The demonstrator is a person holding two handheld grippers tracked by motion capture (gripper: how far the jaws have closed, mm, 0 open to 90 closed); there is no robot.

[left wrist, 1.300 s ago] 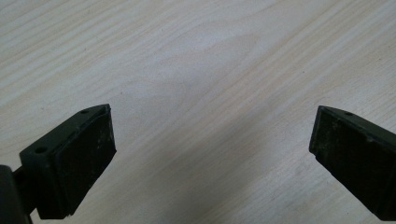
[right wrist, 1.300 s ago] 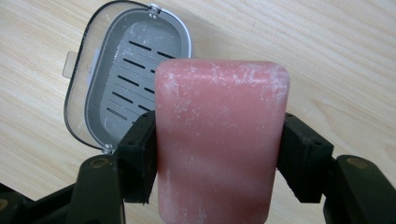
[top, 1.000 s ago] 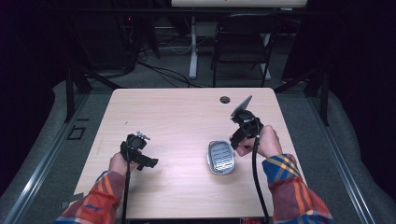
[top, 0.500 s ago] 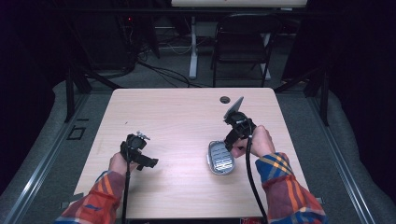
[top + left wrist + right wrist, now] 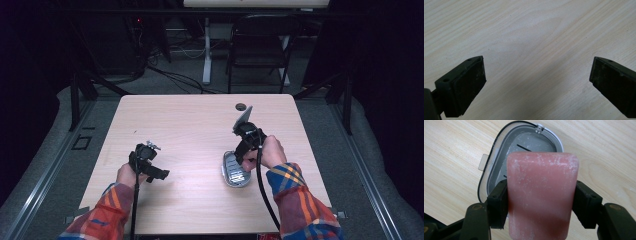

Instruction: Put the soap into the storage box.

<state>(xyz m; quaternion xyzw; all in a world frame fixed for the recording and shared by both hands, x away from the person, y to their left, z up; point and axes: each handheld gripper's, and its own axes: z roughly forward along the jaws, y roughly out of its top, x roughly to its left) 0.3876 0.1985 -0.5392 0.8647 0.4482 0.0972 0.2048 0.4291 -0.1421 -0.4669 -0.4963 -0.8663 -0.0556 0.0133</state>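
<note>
Both forearms in plaid sleeves come in over the near edge of the desk point(image 5: 200, 125). Left hand point(image 5: 131, 174) rests low toward the near left corner, fist wrapped round its tool, the left tongs point(image 5: 150, 167) lying close over the wood; in the left gripper view the two black pads stand wide apart with bare woodgrain between them, nothing held. Right hand point(image 5: 270, 152) sits right of centre, wrist raised, cable trailing back along the sleeve. Right tongs point(image 5: 537, 205) clamp a pink soap bar point(image 5: 541, 195), one pad on each long side, the bar dusted with white marks. Bar hangs directly above an open grey soap case point(image 5: 499, 165) with a dark rim and a small tab on one side; whether the bar touches the case cannot be told. In the high view the soap case point(image 5: 235, 170) lies flat toward the near right part of the desk, well in from the right edge. Wide bare wood between the two hands and across the far half. Small dark round hole point(image 5: 241, 106) near the far edge. Pale woodgrain top, rounded corners. Beyond: grey carpet, a dark folding chair point(image 5: 260, 50), a white desk leg point(image 5: 206, 50), loose cables, dim room.
</note>
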